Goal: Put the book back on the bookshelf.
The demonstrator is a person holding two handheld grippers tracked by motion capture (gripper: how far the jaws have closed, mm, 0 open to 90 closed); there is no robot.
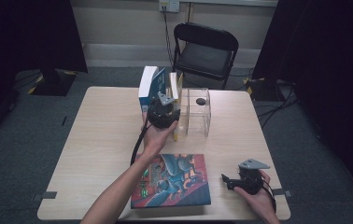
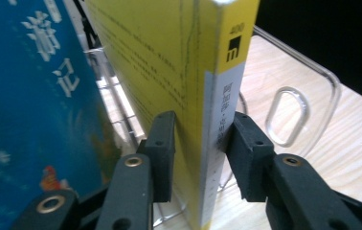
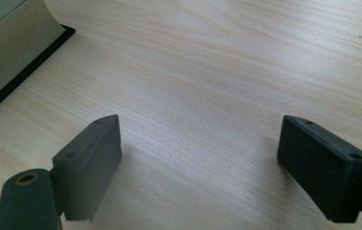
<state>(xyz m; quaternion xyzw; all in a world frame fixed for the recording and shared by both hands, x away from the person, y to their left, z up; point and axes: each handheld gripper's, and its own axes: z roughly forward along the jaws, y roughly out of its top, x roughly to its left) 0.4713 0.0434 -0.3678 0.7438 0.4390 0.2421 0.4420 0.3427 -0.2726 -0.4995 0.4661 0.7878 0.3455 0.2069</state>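
Gripping the yellow book (image 2: 188, 96) by its spine, left gripper (image 2: 196, 143) beside blue book (image 2: 30, 96); right gripper (image 3: 198, 158) is idling, jaws wide over bare table (image 3: 217, 72).

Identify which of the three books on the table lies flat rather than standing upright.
The large colourful illustrated book at the table's near edge lies flat, cover up. The blue book and the yellow book stand upright by the clear plastic holder.

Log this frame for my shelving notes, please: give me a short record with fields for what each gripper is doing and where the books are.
left gripper: shut on the yellow book, one pad on each side by the spine
yellow book: upright, beside the blue book
clear rack: on the table, behind the yellow book
right gripper: open, over bare table
flat book: lying cover up at the near edge
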